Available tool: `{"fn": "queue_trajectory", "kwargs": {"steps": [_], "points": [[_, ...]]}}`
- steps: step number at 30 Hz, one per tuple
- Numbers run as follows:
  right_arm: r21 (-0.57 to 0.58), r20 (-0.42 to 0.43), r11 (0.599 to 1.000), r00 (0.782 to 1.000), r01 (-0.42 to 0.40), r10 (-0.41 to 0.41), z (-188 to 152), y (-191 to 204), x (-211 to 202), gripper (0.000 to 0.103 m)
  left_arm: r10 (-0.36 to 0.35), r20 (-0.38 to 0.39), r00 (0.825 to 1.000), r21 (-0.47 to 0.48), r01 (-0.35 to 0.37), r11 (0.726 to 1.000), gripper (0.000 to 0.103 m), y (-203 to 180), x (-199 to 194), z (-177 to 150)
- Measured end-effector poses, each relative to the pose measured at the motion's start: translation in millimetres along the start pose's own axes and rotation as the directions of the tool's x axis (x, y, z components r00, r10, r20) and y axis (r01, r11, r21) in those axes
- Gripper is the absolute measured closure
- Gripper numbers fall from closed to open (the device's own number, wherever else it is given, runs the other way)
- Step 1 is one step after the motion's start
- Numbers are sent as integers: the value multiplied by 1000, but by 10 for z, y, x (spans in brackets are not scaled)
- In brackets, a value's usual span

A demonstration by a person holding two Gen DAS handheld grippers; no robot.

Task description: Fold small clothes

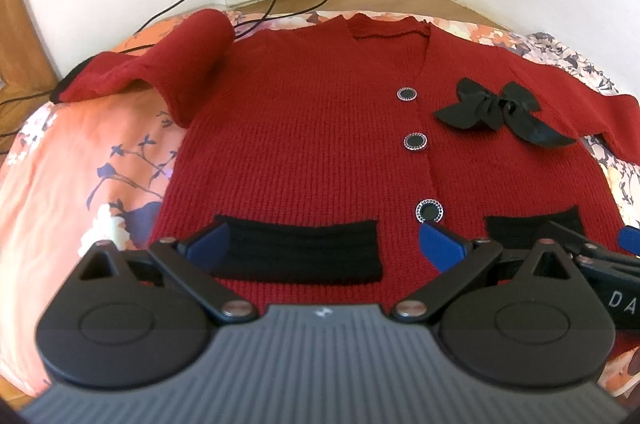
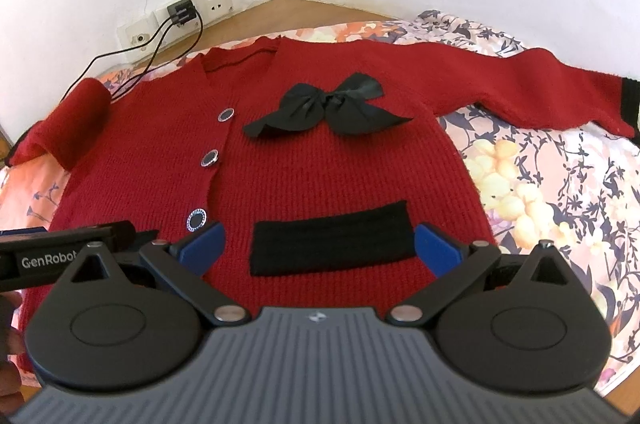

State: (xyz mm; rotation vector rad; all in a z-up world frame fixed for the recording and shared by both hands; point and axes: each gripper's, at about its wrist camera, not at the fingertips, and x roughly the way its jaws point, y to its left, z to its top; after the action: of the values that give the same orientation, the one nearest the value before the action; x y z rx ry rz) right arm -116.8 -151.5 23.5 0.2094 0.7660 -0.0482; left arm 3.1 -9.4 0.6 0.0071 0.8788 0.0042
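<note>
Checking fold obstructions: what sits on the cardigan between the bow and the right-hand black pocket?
Nothing: bare red knit separates the bow from the pocket, clearest in the right wrist view.

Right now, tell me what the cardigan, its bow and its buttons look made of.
Cardigan: red ribbed knit, probably wool or acrylic; rows of stitches show, matte and slightly fuzzy.
Bow: thin black woven ribbon, maybe satin; smooth, with a faint sheen on the loops.
Buttons: glossy black centres, likely plastic, ringed by a sparkly silver rim, metal or rhinestone; too small to tell.
</note>
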Motion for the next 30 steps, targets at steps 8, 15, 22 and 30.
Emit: {"fn": "queue_trajectory", "kwargs": {"steps": [8,15,22,30], "points": [[74,-7,996,998,-54,55,110,-249,27,0,3,-1,1000,9,-3,1000,0,-50,34,84],[175,11,983,998,-58,57,287,-700,77,0,-9,20,1000,13,9,1000,0,-76,32,211],[288,60,958,998,-8,-10,409,-1349,141,0,-28,-1,1000,17,28,999,0,-184,102,271],[401,41,915,997,47,-69,485,-2103,319,0,-38,-15,999,32,39,999,0,-364,135,298]]}}
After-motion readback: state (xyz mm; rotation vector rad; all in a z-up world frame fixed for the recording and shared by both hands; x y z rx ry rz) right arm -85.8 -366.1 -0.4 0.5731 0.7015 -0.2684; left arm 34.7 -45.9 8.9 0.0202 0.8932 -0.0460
